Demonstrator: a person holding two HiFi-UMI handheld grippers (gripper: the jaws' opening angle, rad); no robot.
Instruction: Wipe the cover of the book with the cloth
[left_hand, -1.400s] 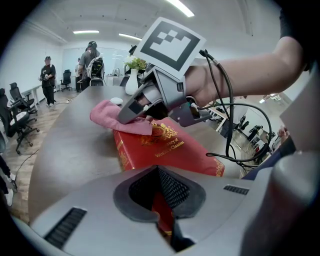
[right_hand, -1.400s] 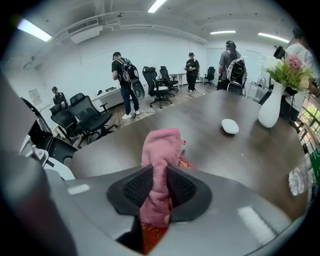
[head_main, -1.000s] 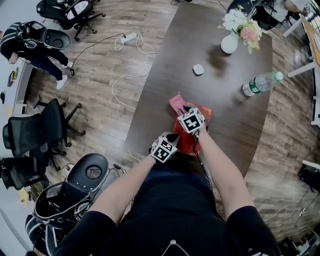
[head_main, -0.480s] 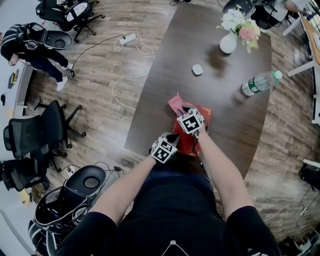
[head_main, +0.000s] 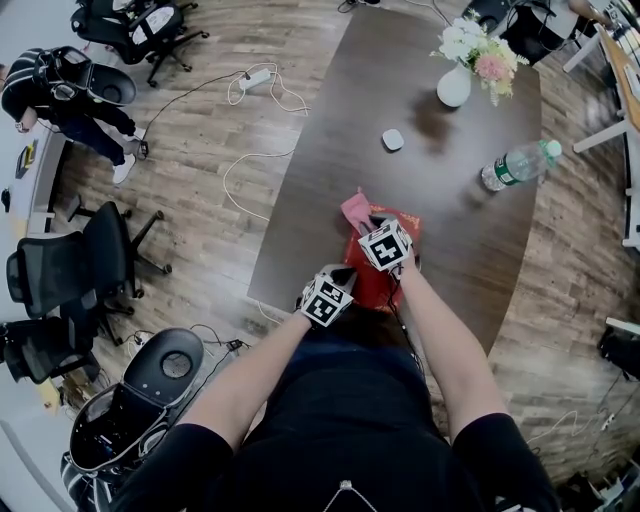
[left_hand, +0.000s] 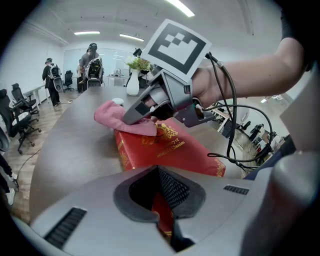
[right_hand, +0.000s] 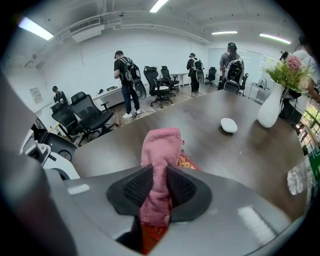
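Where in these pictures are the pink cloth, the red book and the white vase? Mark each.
pink cloth (right_hand: 161, 147): right gripper view, on its upper fold.
red book (left_hand: 190, 155): left gripper view, on the middle of the front cover.
white vase (head_main: 454, 87): head view, on its rounded body.

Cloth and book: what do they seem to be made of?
The cloth looks like soft pink terry fabric, matte, judging by its fuzzy nap and folds. The book seems a red hardcover, perhaps leatherette over board, faintly glossy, with gold stamped lettering.
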